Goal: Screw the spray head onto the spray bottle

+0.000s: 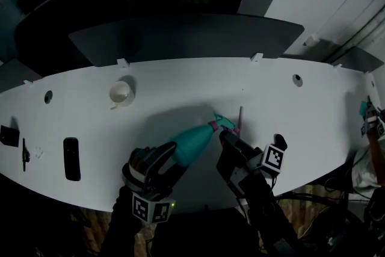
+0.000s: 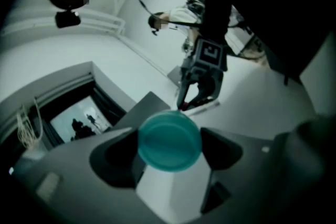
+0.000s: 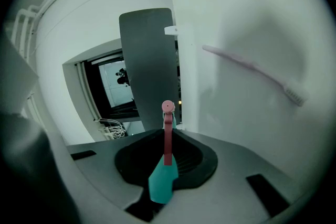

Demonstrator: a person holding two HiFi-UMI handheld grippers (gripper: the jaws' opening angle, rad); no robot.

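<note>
Left gripper, in the head view, clamps the base end of the teal spray bottle. The bottle's neck meets the spray head, which the right gripper pinches. In the left gripper view, the bottle's round base sits between the jaws. In the right gripper view, the jaws squeeze the head's teal body, and a toothbrush lies beyond.
</note>
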